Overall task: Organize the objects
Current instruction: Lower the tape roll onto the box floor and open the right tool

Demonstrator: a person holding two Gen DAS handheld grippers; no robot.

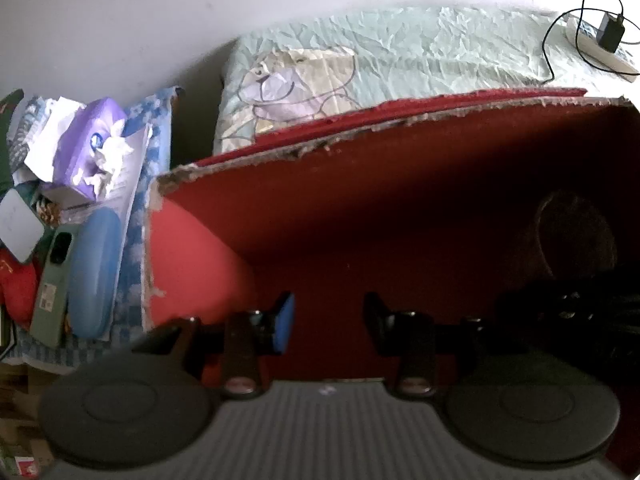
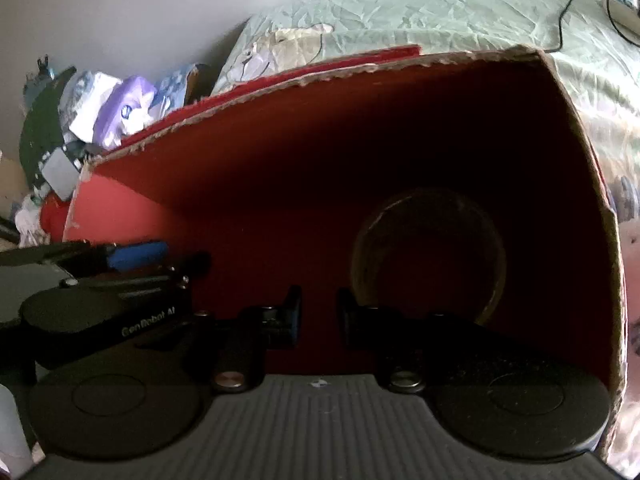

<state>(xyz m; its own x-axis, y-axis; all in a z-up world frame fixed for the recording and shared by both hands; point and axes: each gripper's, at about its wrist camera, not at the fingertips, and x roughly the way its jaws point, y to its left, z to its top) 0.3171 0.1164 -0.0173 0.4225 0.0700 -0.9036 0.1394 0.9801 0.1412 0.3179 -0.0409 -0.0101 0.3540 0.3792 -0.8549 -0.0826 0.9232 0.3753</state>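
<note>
Left gripper (image 1: 326,320): jaws apart, nothing between them, lowered into red cardboard box (image 1: 400,208).
Right gripper (image 2: 318,316): jaws narrowly apart, empty.
Box contents: one round container (image 2: 428,256) seen lower right.
Progress: judged early; glasses case (image 1: 94,272) and tissue pack (image 1: 96,140) left outside, at left.
Room: torn rim (image 1: 360,130) close above; floor mostly free.
</note>
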